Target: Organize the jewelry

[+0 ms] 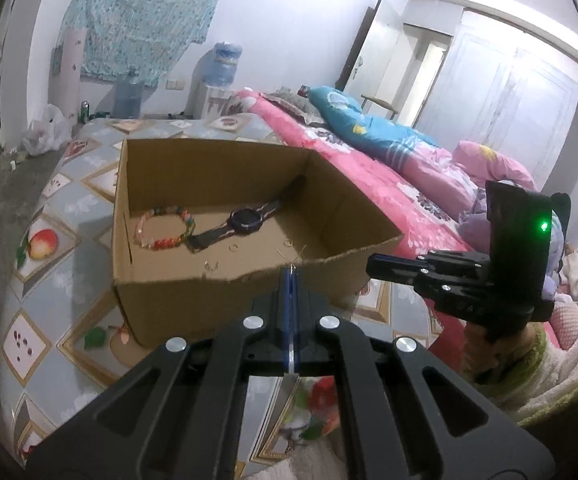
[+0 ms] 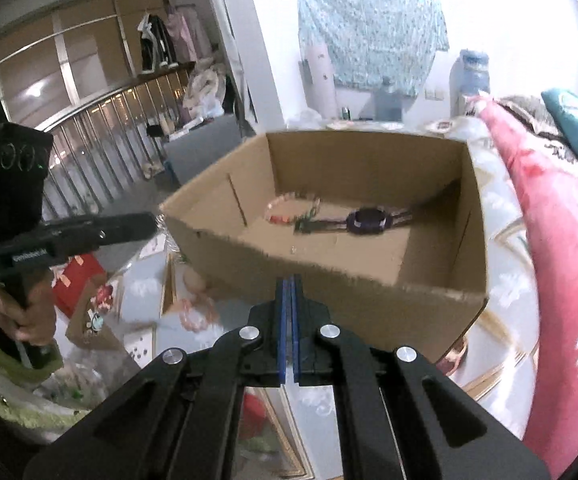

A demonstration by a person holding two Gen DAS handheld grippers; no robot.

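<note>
Bedroom, patterned bedspread (image 1: pixel 49 200): cardboard box (image 1: pixel 193 288) collects beaded bracelet (image 1: pixel 165 228) and watch (image 1: pixel 245 218); left gripper (image 1: pixel 291 270) pinches a thin wire piece (image 1: pixel 291 255), right gripper (image 2: pixel 289 280) clenched, apparently empty.

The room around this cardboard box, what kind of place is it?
Most likely a lived-in bedroom: a bed under a pink floral bedspread, white panelled wardrobe doors, and clothes hanging on a rail.
</note>
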